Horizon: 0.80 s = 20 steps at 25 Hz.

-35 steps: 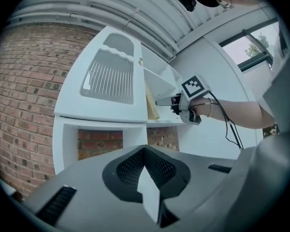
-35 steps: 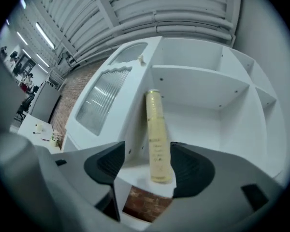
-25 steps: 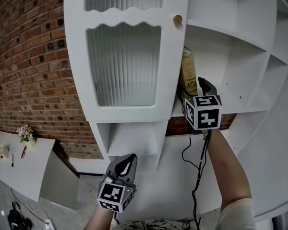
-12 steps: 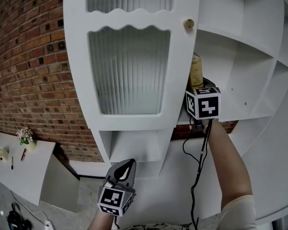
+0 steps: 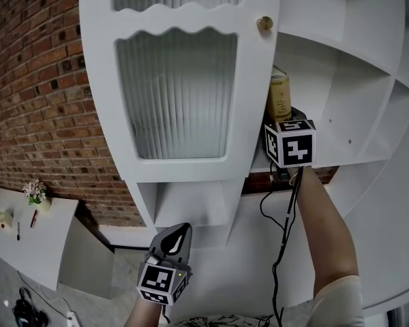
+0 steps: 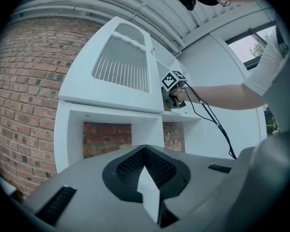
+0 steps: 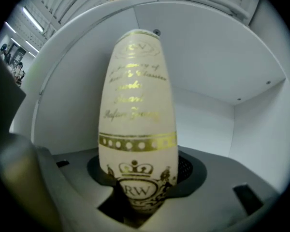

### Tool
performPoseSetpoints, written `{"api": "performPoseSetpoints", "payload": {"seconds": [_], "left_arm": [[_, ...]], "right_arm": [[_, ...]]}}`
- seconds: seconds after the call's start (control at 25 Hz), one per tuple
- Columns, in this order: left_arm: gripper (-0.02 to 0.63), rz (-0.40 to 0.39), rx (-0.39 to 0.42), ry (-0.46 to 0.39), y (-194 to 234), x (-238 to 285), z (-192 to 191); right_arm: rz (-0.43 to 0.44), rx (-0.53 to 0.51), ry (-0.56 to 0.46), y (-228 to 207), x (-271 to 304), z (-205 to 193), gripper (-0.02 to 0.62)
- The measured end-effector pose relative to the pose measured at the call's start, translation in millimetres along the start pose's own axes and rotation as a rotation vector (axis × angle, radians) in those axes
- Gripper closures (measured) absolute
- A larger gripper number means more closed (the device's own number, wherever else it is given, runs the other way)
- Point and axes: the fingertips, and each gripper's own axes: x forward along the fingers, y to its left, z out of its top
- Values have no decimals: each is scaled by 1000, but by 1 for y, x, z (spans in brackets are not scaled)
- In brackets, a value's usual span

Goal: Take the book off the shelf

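Standing upright in open shelf compartment (image 5: 330,107): cream book (image 5: 279,97), right tongs (image 5: 290,118) just closing, clamped on spine; left tongs (image 5: 180,231) closed, empty.

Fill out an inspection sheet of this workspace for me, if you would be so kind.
Surface: white shelf, bare beside the book.
Job's things: book upright at the shelf's left end, next to the cabinet door.
Clutter: nothing seen on the shelf; flowers and small items on a low side table.
Grippers: right gripper has jaws that have just been closing and grip the book's spine; left gripper shut, empty, held low.
Cables: black cable hangs below the right gripper.
Surroundings: brick wall, ribbed-glass cabinet door.
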Motion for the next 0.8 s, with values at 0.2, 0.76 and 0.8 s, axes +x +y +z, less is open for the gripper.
{"api": "performPoseSetpoints", "payload": {"seconds": [0.2,0.76,0.8], "left_arm": [[592,6,11,4,-10,-9,2],[592,-11,30,25,-90,-38,2],[592,-9,29,27,-95,-41,2]], "right_arm": [[2,16,-23,-2,-18,1,360],[58,55,-124,-6,-123,1,360],[68,54,-131,-3,-132,0,360]]}}
